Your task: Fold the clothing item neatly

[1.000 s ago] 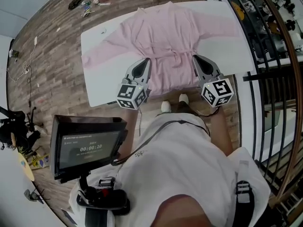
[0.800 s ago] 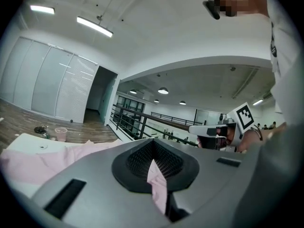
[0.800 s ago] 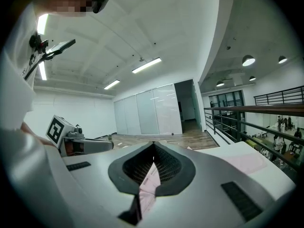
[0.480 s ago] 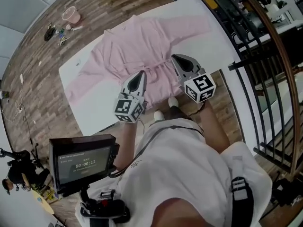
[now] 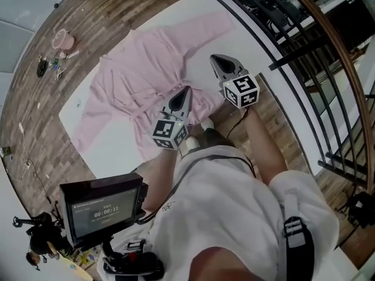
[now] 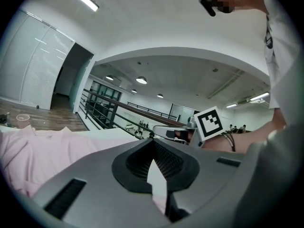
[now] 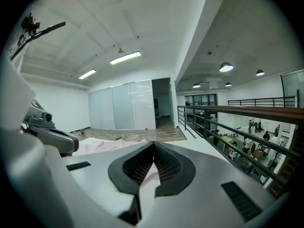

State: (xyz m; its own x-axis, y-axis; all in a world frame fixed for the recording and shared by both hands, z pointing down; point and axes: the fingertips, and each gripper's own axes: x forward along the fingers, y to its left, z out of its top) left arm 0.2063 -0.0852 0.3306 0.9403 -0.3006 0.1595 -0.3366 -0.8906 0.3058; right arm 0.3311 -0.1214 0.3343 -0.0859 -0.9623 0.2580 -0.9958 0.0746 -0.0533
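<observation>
A pink robe (image 5: 143, 75) lies spread open and flat on the white worktop (image 5: 114, 148), sleeves stretched out to either side, a belt crossing its waist and its hem towards the person. In the head view the left claw (image 5: 186, 92) hangs over the robe's lower part close to the hem, while the right claw (image 5: 215, 59) hangs at the garment's right edge, where pink cloth meets bare worktop; whether either tip touches the fabric cannot be made out. Both point away from the person, near each other but apart. In the left gripper view the left claw (image 6: 153, 144) is clenched, its ribbed pads meeting at the tip with nothing caught between them, pink cloth (image 6: 38, 151) lying beyond and below, and the other gripper's marker cube (image 6: 209, 121) to the right. In the right gripper view the right claw (image 7: 153, 152) is likewise clenched and empty, the robe (image 7: 99, 146) ahead on the left and a dark railing (image 7: 228, 122) on the right. A pink cup (image 5: 61, 40) stands on the wooden floor (image 5: 35, 98) beyond the worktop
</observation>
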